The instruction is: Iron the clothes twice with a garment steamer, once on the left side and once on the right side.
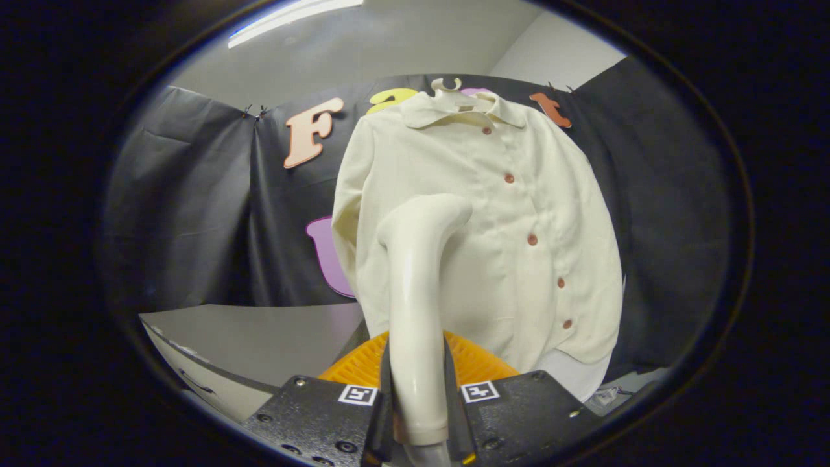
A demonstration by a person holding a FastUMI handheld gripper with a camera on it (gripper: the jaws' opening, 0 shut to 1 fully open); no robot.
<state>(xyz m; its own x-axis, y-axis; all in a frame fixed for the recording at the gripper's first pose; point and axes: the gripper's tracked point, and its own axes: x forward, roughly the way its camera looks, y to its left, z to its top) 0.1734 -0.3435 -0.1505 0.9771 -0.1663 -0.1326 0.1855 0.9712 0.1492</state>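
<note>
A cream button-up shirt (519, 214) with reddish buttons hangs on a pale hanger (447, 87) against the booth's wall, straight ahead. My gripper (418, 395) is shut on the handle of a cream garment steamer (415, 285), both fingers pressing its sides. The steamer rises from between the fingers and its curved head points at the shirt's left half, about chest height, close to or touching the fabric; contact cannot be told.
A grey table (259, 337) lies below and left of the shirt. An orange ridged object (473, 360) sits just beyond the fingers, partly hidden by the steamer. White material (570, 376) shows under the shirt's hem.
</note>
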